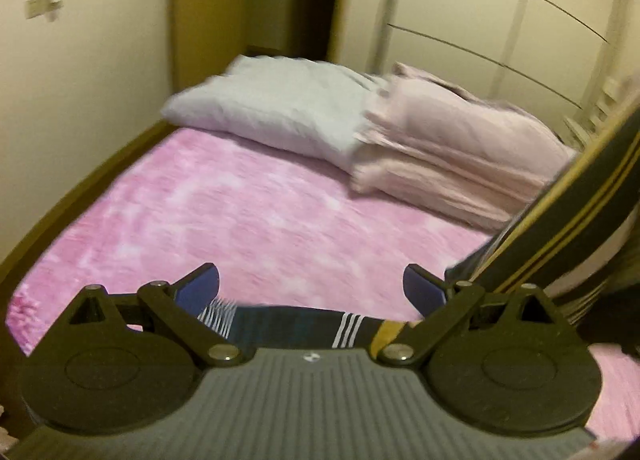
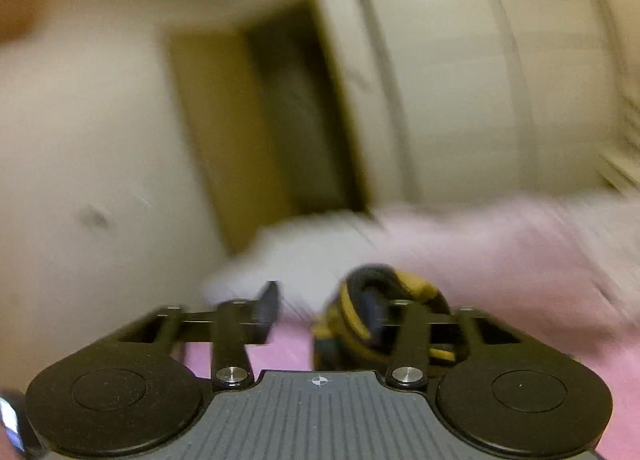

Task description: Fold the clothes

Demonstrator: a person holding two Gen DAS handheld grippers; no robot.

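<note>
A dark garment with white and mustard stripes lies across the pink bed under my left gripper, whose jaws are spread wide with nothing between them. From there the garment's striped band rises taut toward the upper right. The right wrist view is blurred by motion. In it, a bunch of the same dark and mustard cloth is wrapped around the right-hand finger of my right gripper. That gripper's jaws stand apart, with a bare gap between the left finger and the cloth.
A fuzzy pink blanket covers the bed. A white pillow and a folded pale pink quilt lie at its head. A wall runs along the left, with a wooden door and white wardrobe fronts behind.
</note>
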